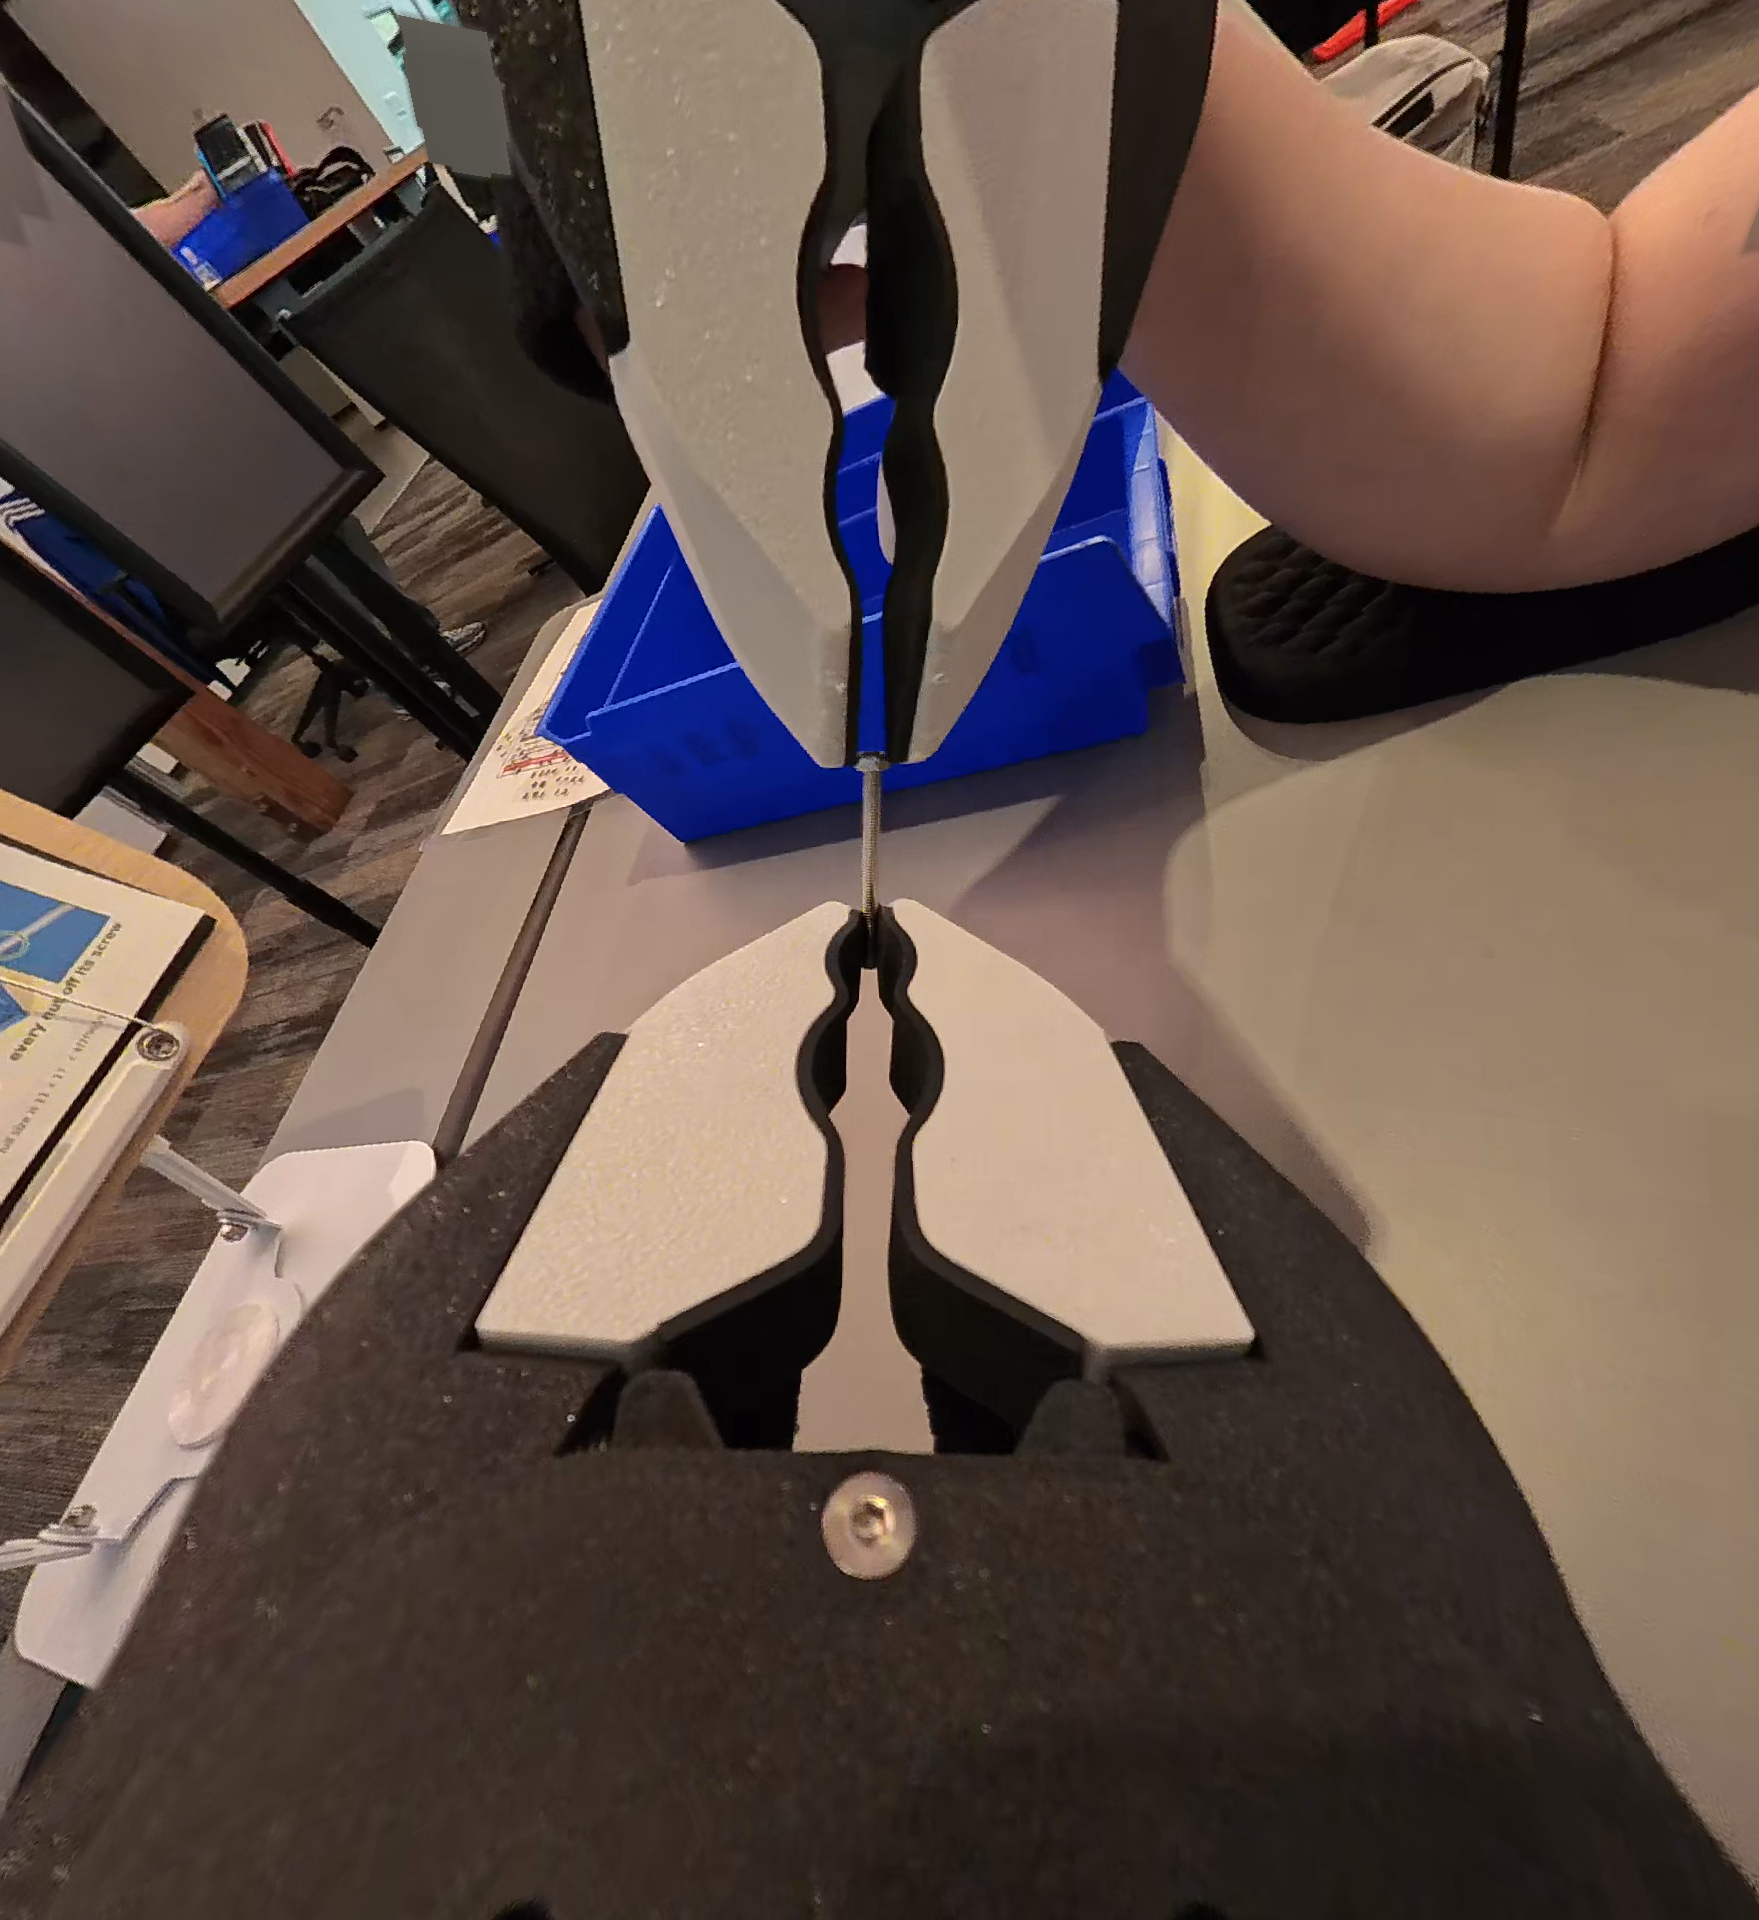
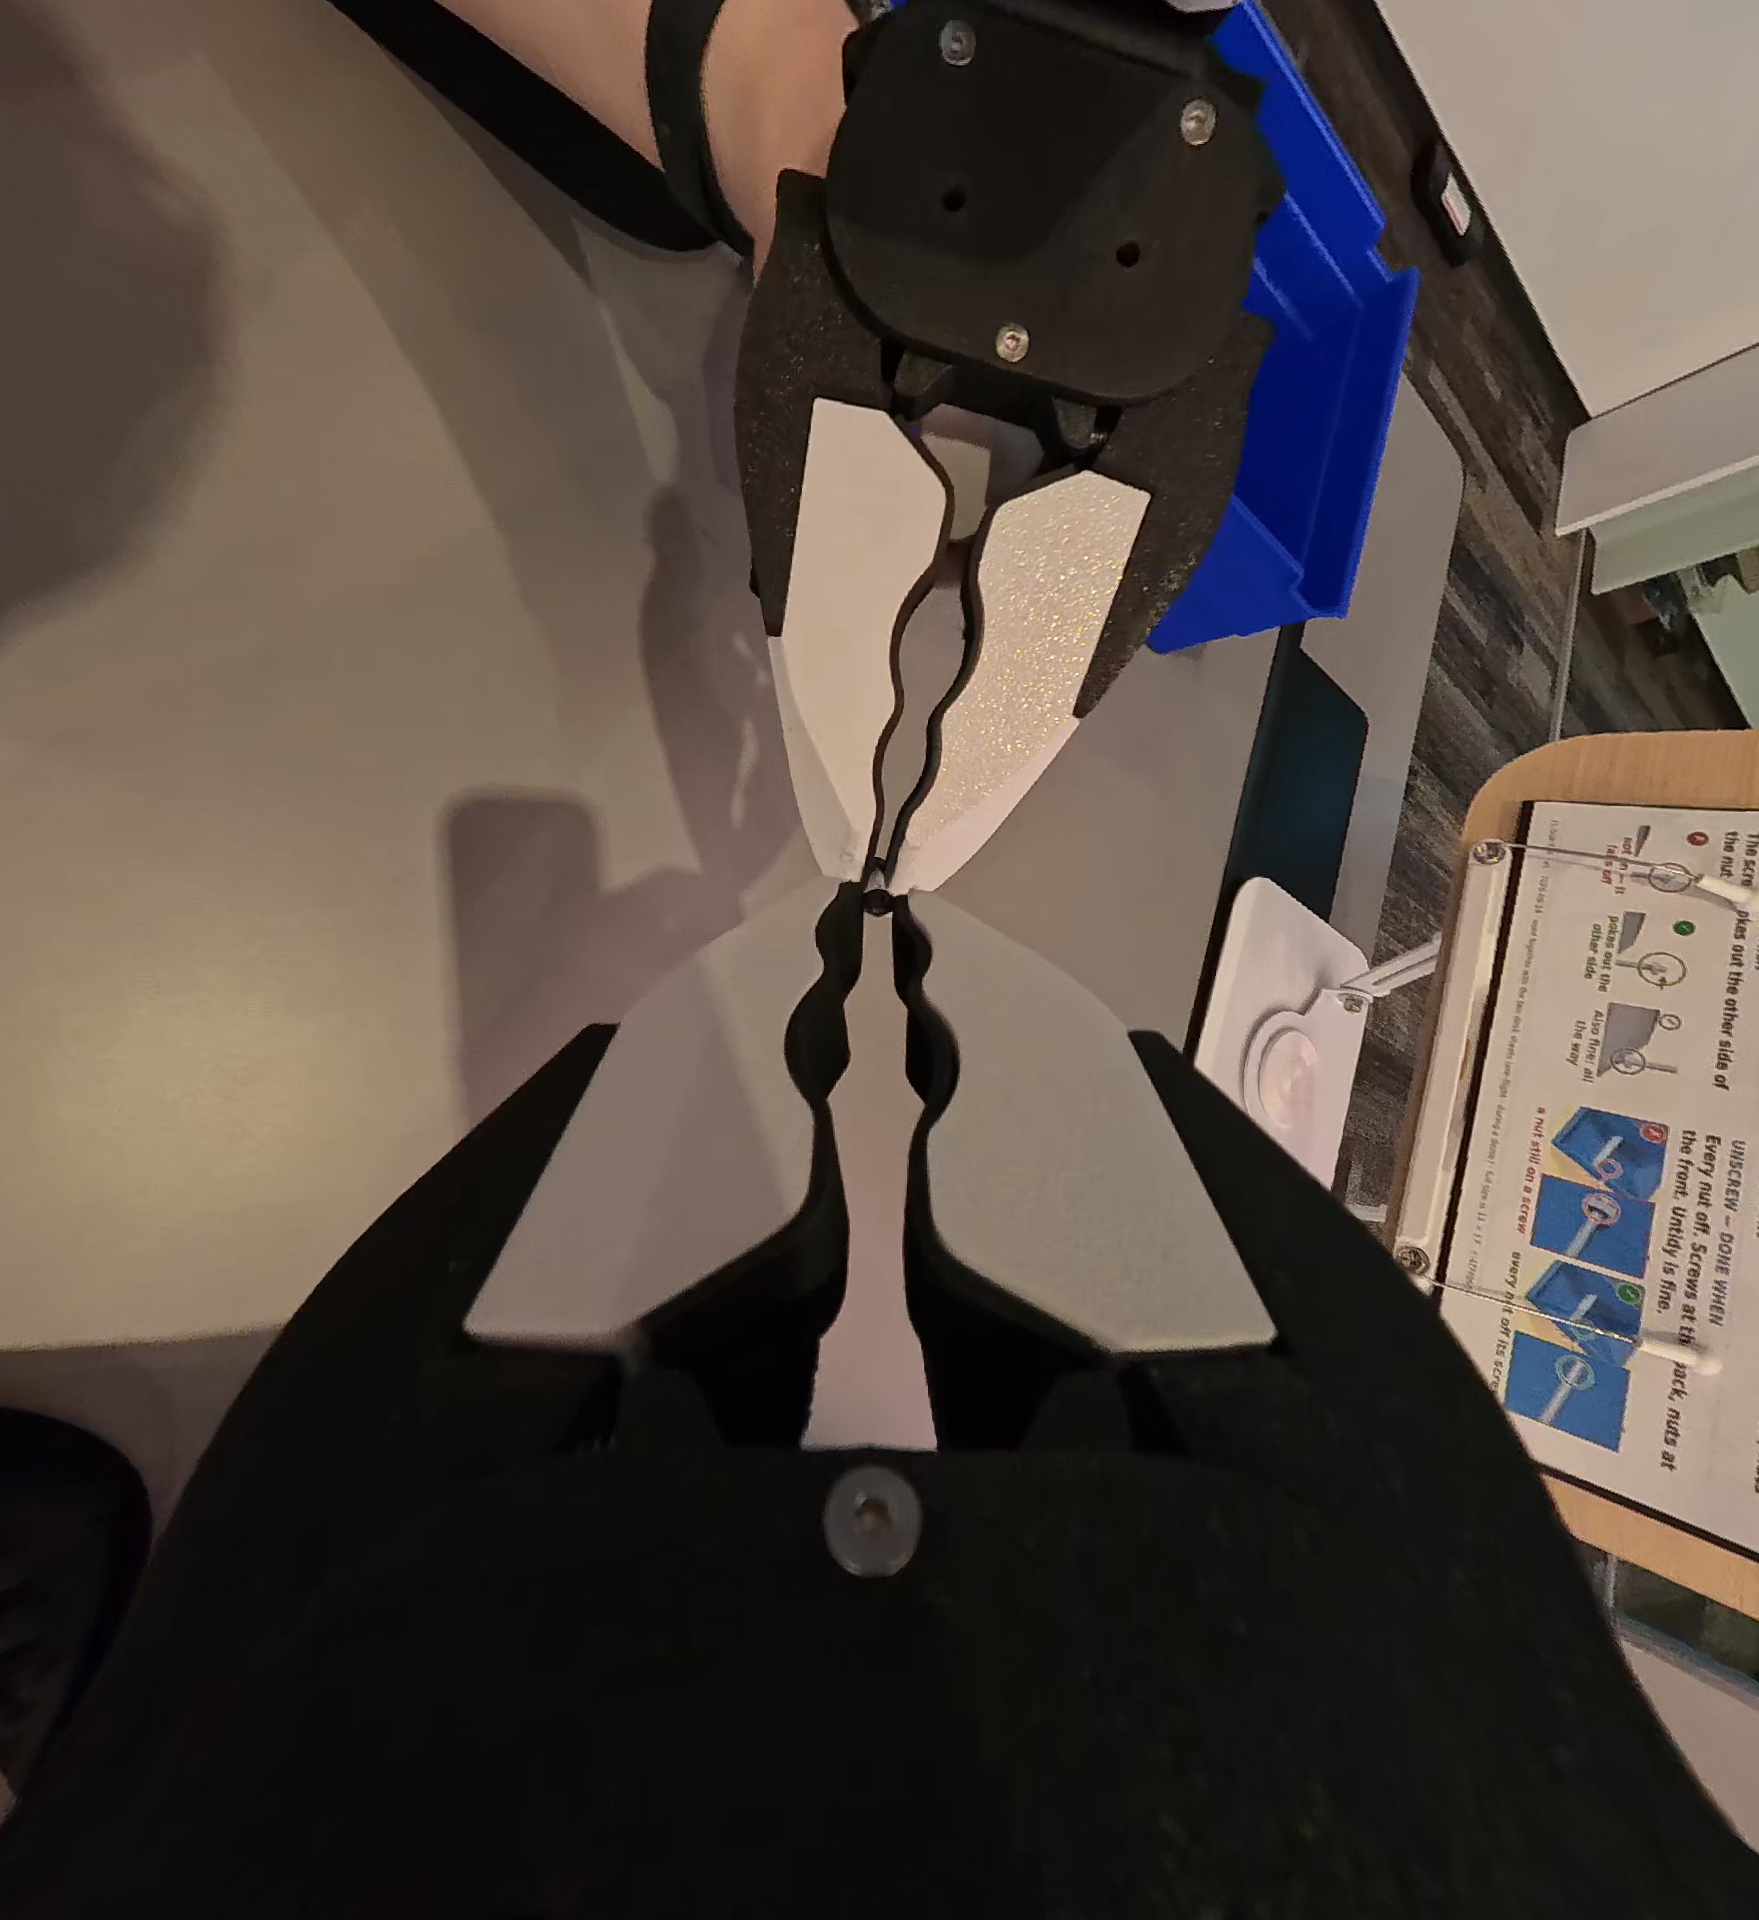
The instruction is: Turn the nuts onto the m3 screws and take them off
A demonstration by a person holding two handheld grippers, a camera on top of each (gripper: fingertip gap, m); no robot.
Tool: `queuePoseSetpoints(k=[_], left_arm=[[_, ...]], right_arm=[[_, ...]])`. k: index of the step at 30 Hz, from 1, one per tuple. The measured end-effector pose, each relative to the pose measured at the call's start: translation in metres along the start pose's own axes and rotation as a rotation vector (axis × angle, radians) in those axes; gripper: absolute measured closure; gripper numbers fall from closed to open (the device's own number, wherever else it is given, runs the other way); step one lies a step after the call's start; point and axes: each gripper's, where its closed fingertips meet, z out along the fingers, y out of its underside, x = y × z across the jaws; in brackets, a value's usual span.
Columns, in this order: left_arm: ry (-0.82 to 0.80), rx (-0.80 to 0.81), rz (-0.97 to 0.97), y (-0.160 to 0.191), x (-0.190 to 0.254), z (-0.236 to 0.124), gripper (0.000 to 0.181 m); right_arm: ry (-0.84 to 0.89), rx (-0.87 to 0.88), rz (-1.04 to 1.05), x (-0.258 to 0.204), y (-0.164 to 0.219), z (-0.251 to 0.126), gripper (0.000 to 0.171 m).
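In the left wrist view my left gripper is shut on the near end of a thin threaded m3 screw. The screw runs straight away from it to my right gripper, which comes in from the top and is shut on a small nut at the screw's far end. In the right wrist view my right gripper meets the left gripper tip to tip. The screw is seen end-on there, and only a small dark spot of the nut shows between the tips. Both are held above the grey table.
A blue bin stands on the table just behind the grippers; it also shows in the right wrist view. A black wrist pad lies under a person's arm. An instruction sheet on a wooden board with a white stand sits off the table's edge. The grippers are tip to tip, or close to it.
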Motion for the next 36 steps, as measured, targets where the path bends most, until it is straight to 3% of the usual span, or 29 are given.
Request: queuePoseSetpoints(k=[7,22,36], left_arm=[[-0.045,-0.029,-0.035,0.002,-0.009,-0.002,0.179],[-0.285,-0.246,-0.129,0.027,-0.048,-0.017,0.179],[-0.292,-0.241,-0.162,0.027,-0.051,-0.021,0.179]], right_arm=[[0.042,-0.019,0.063,0.009,0.001,0.001,0.166],[0.046,0.096,0.595,0.048,0.003,0.027,0.166],[0.084,0.098,0.579,0.054,0.002,0.031,0.166]])
